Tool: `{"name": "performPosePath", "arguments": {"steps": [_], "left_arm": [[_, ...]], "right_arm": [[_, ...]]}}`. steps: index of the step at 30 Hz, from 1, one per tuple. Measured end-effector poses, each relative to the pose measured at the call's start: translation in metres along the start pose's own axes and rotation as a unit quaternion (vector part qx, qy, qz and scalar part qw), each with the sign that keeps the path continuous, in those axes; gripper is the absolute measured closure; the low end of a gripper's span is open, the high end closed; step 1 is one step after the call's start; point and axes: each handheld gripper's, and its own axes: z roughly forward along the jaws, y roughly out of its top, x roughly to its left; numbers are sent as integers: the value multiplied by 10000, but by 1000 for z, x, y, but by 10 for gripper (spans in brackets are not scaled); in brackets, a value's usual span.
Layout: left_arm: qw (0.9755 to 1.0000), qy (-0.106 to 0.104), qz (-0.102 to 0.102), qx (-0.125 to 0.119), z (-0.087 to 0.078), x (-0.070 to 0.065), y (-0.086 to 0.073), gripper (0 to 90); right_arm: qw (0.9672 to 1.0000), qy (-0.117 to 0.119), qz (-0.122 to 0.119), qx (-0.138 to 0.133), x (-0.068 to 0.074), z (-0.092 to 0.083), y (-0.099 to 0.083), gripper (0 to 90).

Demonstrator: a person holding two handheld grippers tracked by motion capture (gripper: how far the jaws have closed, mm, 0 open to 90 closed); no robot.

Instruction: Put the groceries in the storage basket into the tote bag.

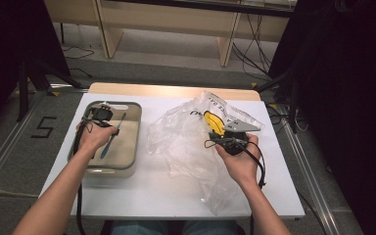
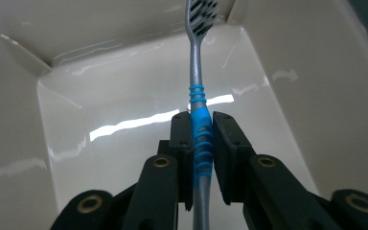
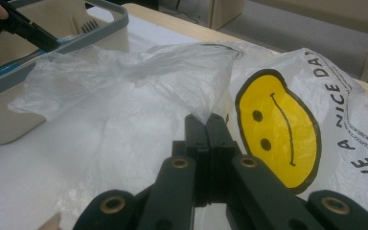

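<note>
- Clamping a toothbrush (image 2: 199,129) by the blue-ribbed part of its handle, the left gripper (image 2: 202,143) is holding it so the handle is running straight up between the two black jaws, bristle head pointing away from the camera.
- Pinching a gathered fold of the plastic bag (image 3: 191,81), the right gripper (image 3: 210,125) is keeping its jaws pressed fully together on the thin film, likely to hold the bag lifted and ready.
- Hanging inside the beige bin (image 2: 287,76), the toothbrush is pointing its bristles toward the bin's far corner; whether the head is touching the wall cannot be told.
- Seen from above, the left gripper (image 1: 98,117) is reaching into the bin (image 1: 136,142) at the left of the table, with the toothbrush (image 1: 111,137) slanting back toward the near side.
- Sitting well to the right, the right gripper (image 1: 227,139) is working over the bag (image 1: 186,142), which is spreading crumpled across the middle of the white table (image 1: 147,196), its yellow smiley print facing up at the far right.
- Judging from this, the brush is probably being taken out of the bin to go into the bag, so the next move is calling for a lift clear of the grey rim.
</note>
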Motion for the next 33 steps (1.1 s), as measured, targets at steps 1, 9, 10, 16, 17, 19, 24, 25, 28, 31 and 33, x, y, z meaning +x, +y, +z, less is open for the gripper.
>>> {"name": "performPosePath", "arguments": {"steps": [1,9,10,16,17,19,24,25,28,31,33], "left_arm": [[10000,-7,-12,-38,-1,0,0,786],[9993,-148,-133,-329,-11,-1,0,786],[9990,-160,-155,-380,-12,-1,0,786],[9981,-175,-137,-567,-17,-2,0,786],[9981,-172,-134,-580,-18,-2,0,786],[9977,-154,-129,-643,-20,-3,1,786],[9966,-237,-139,-779,-26,-5,1,786],[9963,-242,-119,-816,-27,-6,1,786],[9957,-242,-87,-892,-30,-8,3,787],[9951,-221,-68,-965,-32,-10,3,787],[9947,-225,-61,-1002,-33,-10,3,786]], "right_arm": [[10000,2,-3,4,0,0,0,900],[10000,1,9,8,0,0,0,900],[10000,1,9,9,0,0,0,900],[10000,6,14,17,0,1,-1,900],[10000,5,15,16,0,1,-1,900],[10000,7,15,19,0,1,-1,900],[10000,1,18,12,0,1,-1,900],[10000,3,18,16,0,1,-1,900],[10000,9,12,9,0,2,-1,900],[10000,6,4,12,0,1,-1,900],[10000,5,7,8,0,1,-1,900]]}}
